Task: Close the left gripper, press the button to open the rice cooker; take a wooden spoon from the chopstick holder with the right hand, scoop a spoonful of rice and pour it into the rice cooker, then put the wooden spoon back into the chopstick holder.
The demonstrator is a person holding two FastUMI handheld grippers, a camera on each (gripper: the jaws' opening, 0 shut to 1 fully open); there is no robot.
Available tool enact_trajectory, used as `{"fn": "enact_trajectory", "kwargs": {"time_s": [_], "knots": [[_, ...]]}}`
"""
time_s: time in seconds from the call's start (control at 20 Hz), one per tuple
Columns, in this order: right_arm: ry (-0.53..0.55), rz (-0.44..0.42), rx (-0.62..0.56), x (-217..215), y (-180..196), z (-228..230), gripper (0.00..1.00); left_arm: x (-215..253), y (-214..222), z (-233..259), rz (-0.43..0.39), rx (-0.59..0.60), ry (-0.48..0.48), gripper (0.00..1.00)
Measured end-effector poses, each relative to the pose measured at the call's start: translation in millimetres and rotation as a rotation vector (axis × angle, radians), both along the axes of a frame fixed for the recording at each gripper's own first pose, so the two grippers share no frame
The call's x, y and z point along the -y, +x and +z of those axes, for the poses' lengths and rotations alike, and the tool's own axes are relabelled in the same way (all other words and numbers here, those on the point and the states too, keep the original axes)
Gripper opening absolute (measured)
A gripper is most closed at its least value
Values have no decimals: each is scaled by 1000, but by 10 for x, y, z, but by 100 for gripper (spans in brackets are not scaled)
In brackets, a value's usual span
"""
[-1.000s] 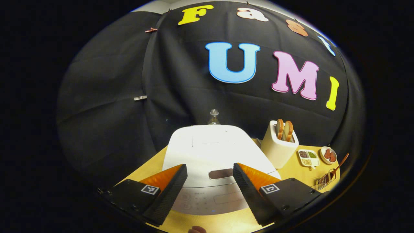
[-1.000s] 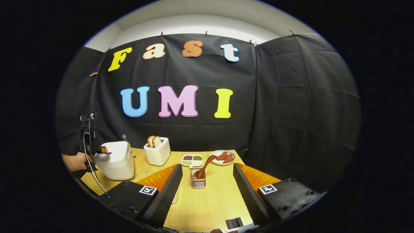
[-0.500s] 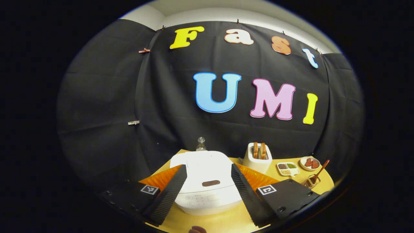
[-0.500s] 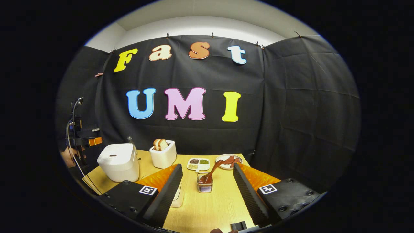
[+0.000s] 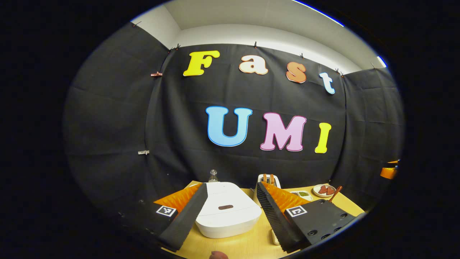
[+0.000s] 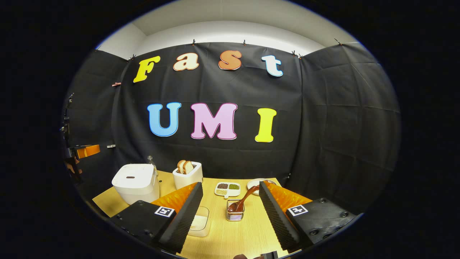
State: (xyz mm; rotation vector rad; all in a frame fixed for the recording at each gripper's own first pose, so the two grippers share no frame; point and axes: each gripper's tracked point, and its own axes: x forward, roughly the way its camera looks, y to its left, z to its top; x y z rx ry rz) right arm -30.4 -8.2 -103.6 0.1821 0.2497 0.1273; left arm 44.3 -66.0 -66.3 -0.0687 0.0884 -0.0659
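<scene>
A: Table [image 6: 230, 237] layout, right gripper view?
B: Rice cooker [image 6: 136, 181] far left, lid down. Bottle [image 6: 151, 160] just behind it. Toaster [image 6: 187, 174] to its right, bread slices [image 6: 185, 166] upright in the slots.
A: Rest?
B: Divided dish [image 6: 227, 189] right of toaster, plate [image 6: 256, 183] right of that. Chopstick holder [image 6: 235, 211] in front of the dish, wooden spoon [image 6: 241, 202] in it, handle leaning right toward the plate. Rice container [image 6: 198, 226] left of the holder, nearer the front edge.
A: Left gripper view?
B: Same row: cooker [image 5: 226, 214] in front, bottle [image 5: 213, 176] behind, toaster [image 5: 267, 178] to the right.
</scene>
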Motion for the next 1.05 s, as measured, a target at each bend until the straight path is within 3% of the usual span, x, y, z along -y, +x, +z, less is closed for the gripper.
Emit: {"fn": "enact_trajectory", "kwargs": {"time_s": [0.45, 1.05], "knots": [[-9, 31, 44, -161, 98, 154, 98, 205, -505, 139, -103, 51, -23, 95], [-28, 49, 36, -195, 59, 95, 98, 258, -612, 110, -132, 55, 6, 95]]}}
